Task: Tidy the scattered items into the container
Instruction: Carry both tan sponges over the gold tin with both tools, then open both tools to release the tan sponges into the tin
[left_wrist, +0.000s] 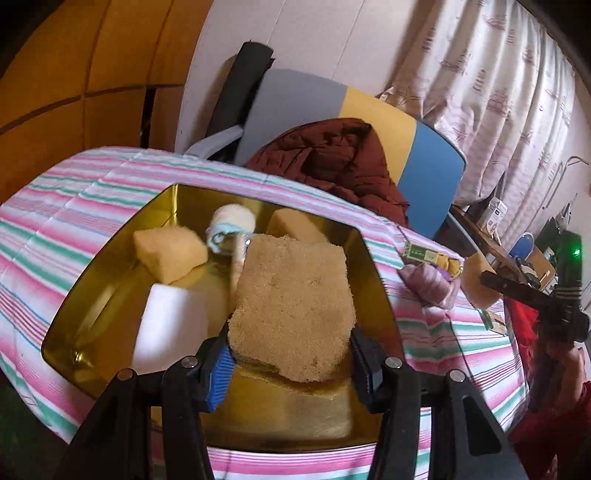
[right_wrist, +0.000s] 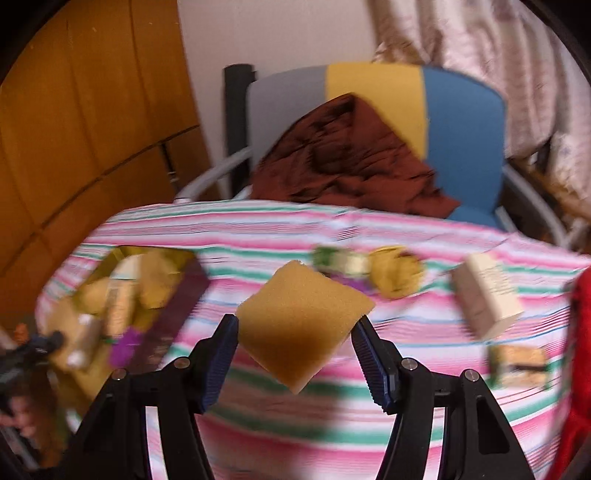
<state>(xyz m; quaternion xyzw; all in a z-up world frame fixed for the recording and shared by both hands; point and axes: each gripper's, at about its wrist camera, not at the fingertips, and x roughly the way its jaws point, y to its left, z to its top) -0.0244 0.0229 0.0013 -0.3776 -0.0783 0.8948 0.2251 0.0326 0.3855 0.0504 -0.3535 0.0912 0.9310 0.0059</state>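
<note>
My left gripper (left_wrist: 290, 332) is shut on a coarse brown sponge (left_wrist: 295, 295), held just above the floor of the gold tin (left_wrist: 110, 236). In the tin lie a yellow sponge (left_wrist: 168, 254), a white foam block (left_wrist: 173, 325), a rolled white cloth (left_wrist: 232, 225) and another sponge (left_wrist: 295, 221). My right gripper (right_wrist: 295, 328) is shut on a yellow sponge (right_wrist: 303, 325), lifted over the striped tablecloth (right_wrist: 258, 424) to the right of the tin (right_wrist: 177, 314). The right wrist view is blurred.
Loose on the cloth are a green packet (right_wrist: 343, 260), a yellow bundle (right_wrist: 395, 273), a cream box (right_wrist: 487, 299), another packet (right_wrist: 517, 363) and a purple cloth (left_wrist: 428, 284). A chair (right_wrist: 461, 147) with a brown garment (right_wrist: 351, 162) stands behind the table.
</note>
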